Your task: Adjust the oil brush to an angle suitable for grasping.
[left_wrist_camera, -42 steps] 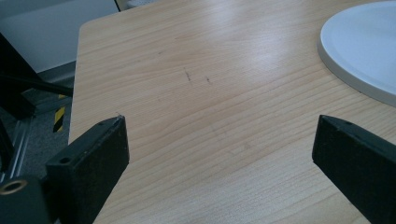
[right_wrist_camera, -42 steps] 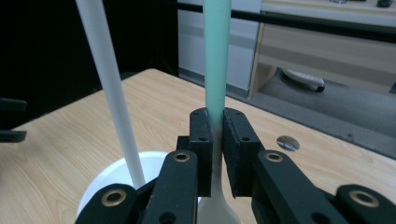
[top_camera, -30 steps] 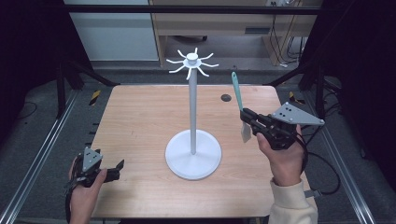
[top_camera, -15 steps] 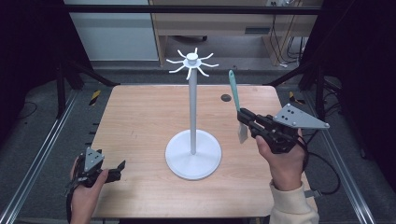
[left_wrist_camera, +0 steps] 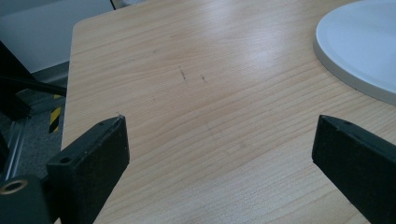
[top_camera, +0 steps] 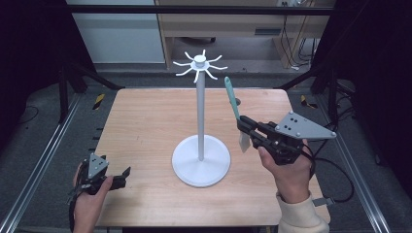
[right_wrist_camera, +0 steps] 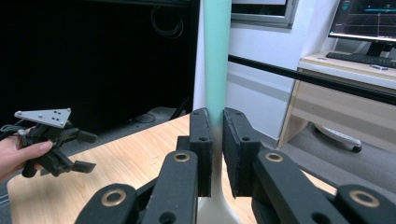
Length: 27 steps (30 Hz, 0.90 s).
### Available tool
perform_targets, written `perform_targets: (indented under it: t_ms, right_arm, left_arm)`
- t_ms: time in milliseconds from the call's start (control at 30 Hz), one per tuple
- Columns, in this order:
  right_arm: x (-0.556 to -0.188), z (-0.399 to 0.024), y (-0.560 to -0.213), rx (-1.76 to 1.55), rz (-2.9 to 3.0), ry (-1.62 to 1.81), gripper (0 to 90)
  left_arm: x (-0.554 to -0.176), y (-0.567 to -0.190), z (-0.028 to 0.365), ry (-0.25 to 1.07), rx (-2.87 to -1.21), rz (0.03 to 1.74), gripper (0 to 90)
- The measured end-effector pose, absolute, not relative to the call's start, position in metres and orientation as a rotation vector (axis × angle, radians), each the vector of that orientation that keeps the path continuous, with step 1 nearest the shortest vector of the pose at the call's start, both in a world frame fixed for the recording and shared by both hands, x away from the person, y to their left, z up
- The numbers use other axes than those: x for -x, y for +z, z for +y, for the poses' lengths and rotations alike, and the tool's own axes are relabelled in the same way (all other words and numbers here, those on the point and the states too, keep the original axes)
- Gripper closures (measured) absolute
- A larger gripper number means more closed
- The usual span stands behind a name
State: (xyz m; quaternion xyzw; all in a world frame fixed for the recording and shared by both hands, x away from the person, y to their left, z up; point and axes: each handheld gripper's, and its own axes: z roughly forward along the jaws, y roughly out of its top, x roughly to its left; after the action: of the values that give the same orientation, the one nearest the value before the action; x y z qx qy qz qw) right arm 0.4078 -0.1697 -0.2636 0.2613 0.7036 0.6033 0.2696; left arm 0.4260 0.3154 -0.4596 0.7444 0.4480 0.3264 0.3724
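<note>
Up close, right gripper (right_wrist_camera: 217, 154) jaws clamp the spatula (right_wrist_camera: 216, 56); overhead, left gripper (top_camera: 127, 174) gapes empty.

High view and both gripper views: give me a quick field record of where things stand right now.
held item: spatula, teal handle up, white blade down
right hand-held gripper: shut on the spatula, raised above the table, right of the stand
left hand-held gripper: open, nothing between the jaws, low at the table's near left corner
stand: white pole on a round base, mid-table, hooks at the top bare
table: wooden, small dark object at the far edge
</note>
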Motion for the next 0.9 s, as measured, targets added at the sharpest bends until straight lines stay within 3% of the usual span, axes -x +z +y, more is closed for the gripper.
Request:
perform_targets:
  t_ms: [900]
  right_arm:
    - [-0.409,-0.156,-0.259,-0.686,1.902,1.641,82.4]
  left_arm:
    - [-0.427,-0.46,0.315,0.833,-1.916,1.145,3.7]
